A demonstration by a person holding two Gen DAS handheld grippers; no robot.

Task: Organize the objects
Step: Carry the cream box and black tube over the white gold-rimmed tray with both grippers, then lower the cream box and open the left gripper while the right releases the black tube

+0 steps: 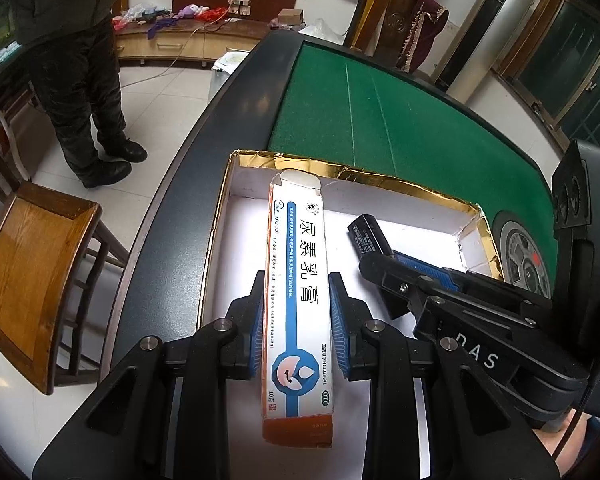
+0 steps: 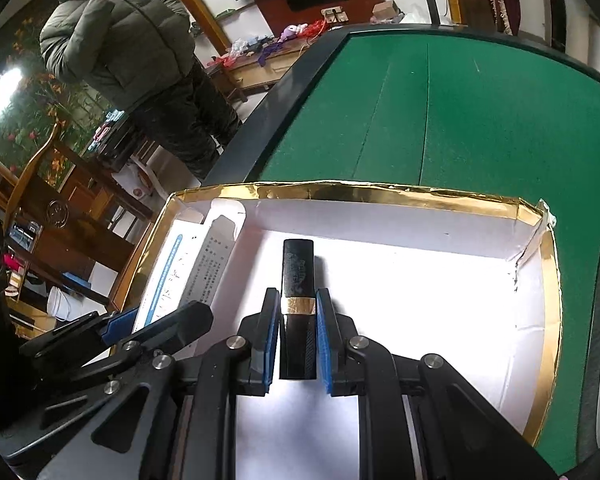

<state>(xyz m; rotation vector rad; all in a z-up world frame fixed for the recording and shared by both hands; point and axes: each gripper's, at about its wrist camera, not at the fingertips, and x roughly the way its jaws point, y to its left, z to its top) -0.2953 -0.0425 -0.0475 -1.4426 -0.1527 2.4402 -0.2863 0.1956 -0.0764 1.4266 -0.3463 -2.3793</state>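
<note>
Left gripper [image 1: 298, 320]: clamped on the long sides of a white ointment carton [image 1: 298, 292], blue pads pressing both faces.
Right gripper [image 2: 298, 336]: closed tight on a slim black case with a gold band [image 2: 298, 280], gripped near its lower half.
Where both sit: over the white floor of a shallow gold-rimmed cardboard tray [image 1: 380, 174] that rests on a green felt table [image 1: 380, 112].
Doing it well: I judge the step is setting both items down in the tray. Lower each until it lies flat on the floor before letting go, keep the carton along the left wall and the case parallel beside it, apart, so neither tool knocks the other.
Carton look: long, light, white with a blue stripe, orange end, top flap standing open; likely to crush if squeezed.
Case look: dark, rigid, narrow, glossy, with faint print on its upper part.
</note>
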